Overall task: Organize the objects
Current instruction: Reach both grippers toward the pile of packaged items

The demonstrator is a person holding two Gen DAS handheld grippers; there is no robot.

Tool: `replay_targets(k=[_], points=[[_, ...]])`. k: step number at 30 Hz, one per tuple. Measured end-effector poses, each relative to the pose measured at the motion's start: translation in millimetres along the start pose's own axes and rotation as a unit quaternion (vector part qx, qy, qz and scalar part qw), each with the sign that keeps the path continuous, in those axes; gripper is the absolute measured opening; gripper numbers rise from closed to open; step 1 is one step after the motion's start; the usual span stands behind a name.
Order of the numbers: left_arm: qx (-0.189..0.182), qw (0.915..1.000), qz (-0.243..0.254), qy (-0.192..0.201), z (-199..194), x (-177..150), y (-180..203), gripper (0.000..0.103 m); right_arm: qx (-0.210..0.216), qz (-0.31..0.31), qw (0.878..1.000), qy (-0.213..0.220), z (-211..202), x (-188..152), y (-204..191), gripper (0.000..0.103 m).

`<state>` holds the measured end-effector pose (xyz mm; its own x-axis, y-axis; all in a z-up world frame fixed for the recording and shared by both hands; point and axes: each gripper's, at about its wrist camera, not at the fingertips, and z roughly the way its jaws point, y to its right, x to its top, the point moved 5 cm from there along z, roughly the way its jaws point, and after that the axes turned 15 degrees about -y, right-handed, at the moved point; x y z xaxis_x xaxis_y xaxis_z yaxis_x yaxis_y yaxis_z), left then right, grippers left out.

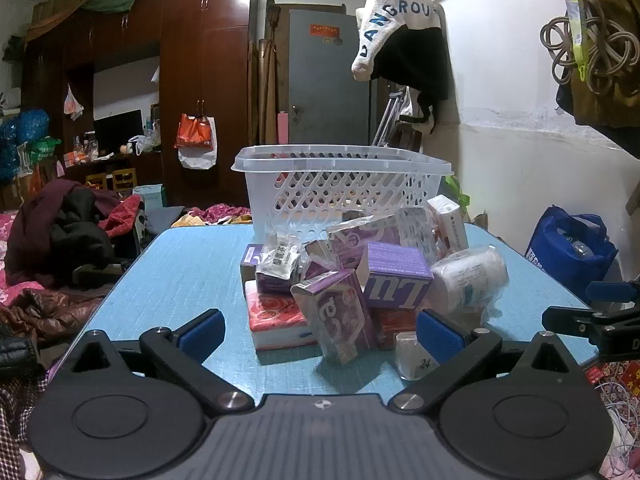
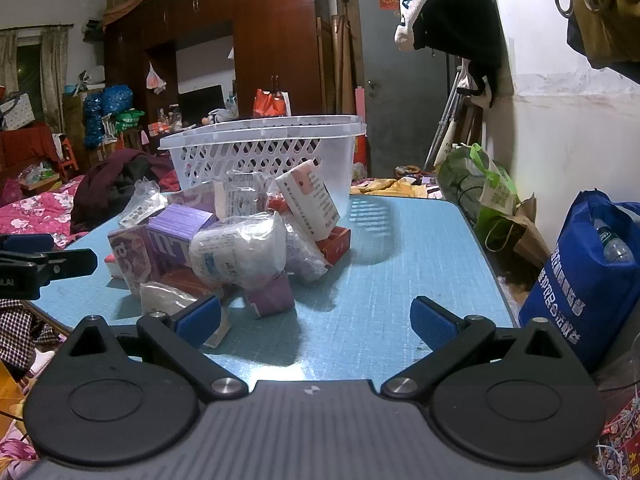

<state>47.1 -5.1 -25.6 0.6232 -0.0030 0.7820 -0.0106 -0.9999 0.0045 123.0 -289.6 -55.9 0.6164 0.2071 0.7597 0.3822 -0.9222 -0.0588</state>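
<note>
1. Blue-topped table (image 1: 180,272) carries a loose heap of small packs; a white slotted basket (image 1: 340,188) stands just behind the heap, upright and apparently still unfilled, though its inside is hard to read through the slots.
2. Left gripper (image 1: 320,332): jaws spread fully wide, nothing between the pads. It hangs at the near edge of the heap, tilted slightly downward, facing a purple carton (image 1: 340,316) that leans at the front.
3. Right gripper (image 2: 316,322): also fully wide and empty, above bare table to the right of the heap.
4. Judged step: first pick from the heap. Take the top or outermost item first; the purple carton or the wrapped white roll (image 2: 240,252) are the most exposed.
5. Close across the narrow faces of a carton, pads flat against the card, so it does not twist out.
6. Lift straight up before moving back; neighbouring packs lean on one another and may topple.
7. Carry over the basket rim and release low inside, flat against a wall, leaving room for later items.
</note>
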Motion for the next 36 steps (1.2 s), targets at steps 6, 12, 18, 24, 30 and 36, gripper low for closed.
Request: replay_targets(k=[6, 12, 18, 24, 30, 36], points=[[0.061, 0.9961, 0.018, 0.062, -2, 3, -1, 0.103, -0.018, 0.003, 1.0, 0.005, 0, 2, 1, 0.103], [0.052, 0.9982, -0.006, 0.029, 16, 8, -22, 0.103, -0.026, 0.01, 0.999, 0.021, 4, -1, -7, 0.103], [-0.025, 0.9991, -0.025, -0.025, 40, 3, -34, 0.099, 0.032, -0.01, 0.999, 0.008, 26, -8, -40, 0.103], [-0.057, 0.9982, -0.003, -0.019, 48, 2, -19, 0.091, 0.039, -0.038, 0.999, 0.006, 46, -12, -70, 0.103], [-0.065, 0.9977, 0.004, -0.017, 65, 12, -14, 0.081, 0.047, -0.039, 0.998, -0.002, 58, -10, -79, 0.103], [-0.075, 0.9971, -0.009, -0.006, 64, 14, -15, 0.055, 0.039, -0.05, 0.998, 0.001, 64, -8, -89, 0.093]])
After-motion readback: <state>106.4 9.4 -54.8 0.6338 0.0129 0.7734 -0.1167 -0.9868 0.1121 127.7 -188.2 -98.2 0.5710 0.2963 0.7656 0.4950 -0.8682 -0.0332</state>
